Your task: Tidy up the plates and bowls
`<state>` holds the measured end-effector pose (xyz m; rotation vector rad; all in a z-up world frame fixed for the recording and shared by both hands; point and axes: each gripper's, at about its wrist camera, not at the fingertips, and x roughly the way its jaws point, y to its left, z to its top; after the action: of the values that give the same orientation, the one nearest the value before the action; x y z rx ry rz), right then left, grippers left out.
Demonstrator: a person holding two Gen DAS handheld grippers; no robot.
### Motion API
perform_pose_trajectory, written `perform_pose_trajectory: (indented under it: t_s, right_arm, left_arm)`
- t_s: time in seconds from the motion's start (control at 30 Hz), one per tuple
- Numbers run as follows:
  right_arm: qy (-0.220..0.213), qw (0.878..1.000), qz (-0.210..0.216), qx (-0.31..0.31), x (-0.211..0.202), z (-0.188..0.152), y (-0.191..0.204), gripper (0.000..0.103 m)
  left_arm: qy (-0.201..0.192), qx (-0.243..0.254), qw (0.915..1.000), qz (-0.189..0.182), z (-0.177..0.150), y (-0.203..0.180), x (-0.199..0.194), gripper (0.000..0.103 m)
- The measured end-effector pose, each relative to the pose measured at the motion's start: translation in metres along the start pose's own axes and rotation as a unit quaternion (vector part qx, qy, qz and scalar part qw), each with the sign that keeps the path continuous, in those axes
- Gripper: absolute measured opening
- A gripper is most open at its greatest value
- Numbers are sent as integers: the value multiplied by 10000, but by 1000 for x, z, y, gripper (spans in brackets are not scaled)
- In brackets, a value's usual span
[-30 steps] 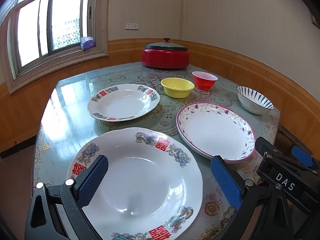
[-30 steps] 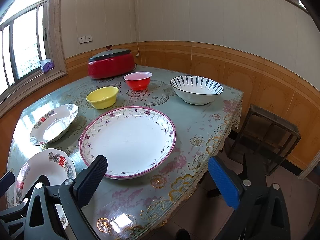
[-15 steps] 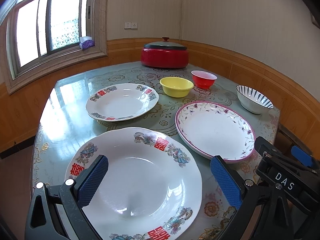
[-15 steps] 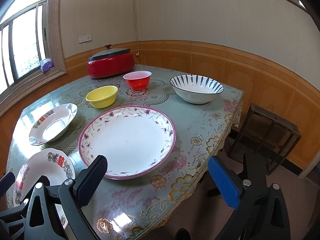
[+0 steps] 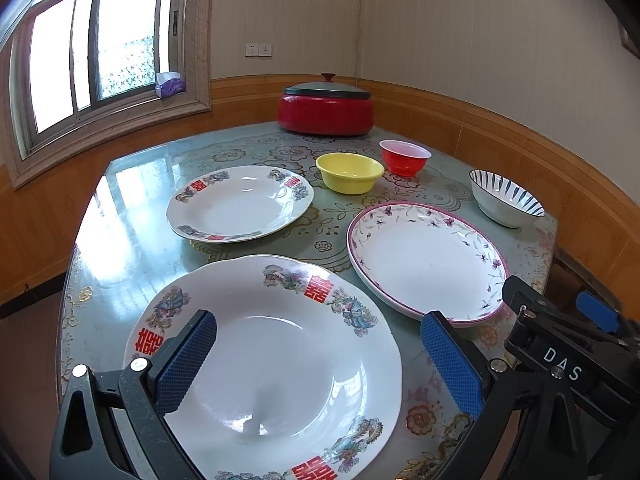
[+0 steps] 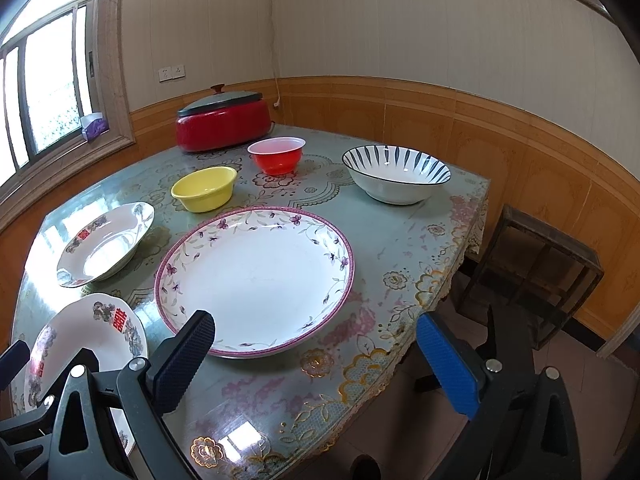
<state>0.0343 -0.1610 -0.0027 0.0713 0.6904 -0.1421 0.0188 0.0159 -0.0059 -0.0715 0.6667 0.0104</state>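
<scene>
My left gripper (image 5: pixel 318 360) is open and empty, held above a large white plate with red characters (image 5: pixel 280 368) at the table's near edge. A smaller matching plate (image 5: pixel 240 204) lies behind it. A pink-rimmed floral plate (image 5: pixel 428 256) lies to the right; it also shows in the right wrist view (image 6: pixel 256 276). My right gripper (image 6: pixel 314 360) is open and empty, above the table's near edge in front of that plate. A yellow bowl (image 6: pixel 205 189), a red bowl (image 6: pixel 277 156) and a blue-striped bowl (image 6: pixel 396 174) stand further back.
A red electric pot with a dark lid (image 5: pixel 326 110) stands at the back of the table (image 5: pixel 120 240). A dark wooden stool (image 6: pixel 536 268) stands on the floor right of the table. A window is at the left.
Both grippers drifted slightly; the view shifts a little. Nothing was taken hold of or moved on the table.
</scene>
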Motion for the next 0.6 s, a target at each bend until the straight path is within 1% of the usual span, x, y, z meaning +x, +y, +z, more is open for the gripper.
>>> perform_pose_trajectory:
  t_s: [0.07, 0.13, 0.17, 0.23, 0.33, 0.4, 0.43, 0.5, 0.57, 0.6]
  right_arm:
    - [39, 9999, 103, -49, 2, 1, -1, 103]
    - [83, 9994, 319, -57, 5, 3, -4, 103]
    - [89, 9986, 514, -49, 6, 4, -7, 103]
    - [131, 9957, 913, -53, 7, 7, -14, 103]
    - [273, 9882, 1510, 0, 13, 16, -29, 103]
    - [454, 9803, 1924, 48, 20, 24, -38, 103]
    - [518, 9772, 2061, 8, 24, 28, -41, 103]
    - [600, 9743, 2168, -139, 35, 37, -46, 103]
    - [757, 9704, 2276, -266, 49, 46, -48, 103]
    - [837, 9692, 2289, -347, 57, 51, -49, 103]
  left_arm:
    - [15, 17, 9997, -251, 0, 0, 1, 103]
    - [-19, -13, 9979, -648, 2, 2, -1, 103]
    - [-60, -31, 9971, -757, 2, 3, -2, 103]
    - [-84, 15, 9967, -806, 5, 2, -3, 103]
    - [85, 11, 9938, -1105, 8, 3, 2, 103]
    - [142, 70, 9936, -1117, 8, 3, 5, 103]
    - [120, 114, 9940, -1084, 9, 4, 5, 103]
    - [92, 167, 9942, -1062, 10, 5, 5, 103]
    - [118, 77, 9933, -1144, 12, 8, 7, 103]
    - [140, 62, 9937, -1113, 14, 8, 9, 103]
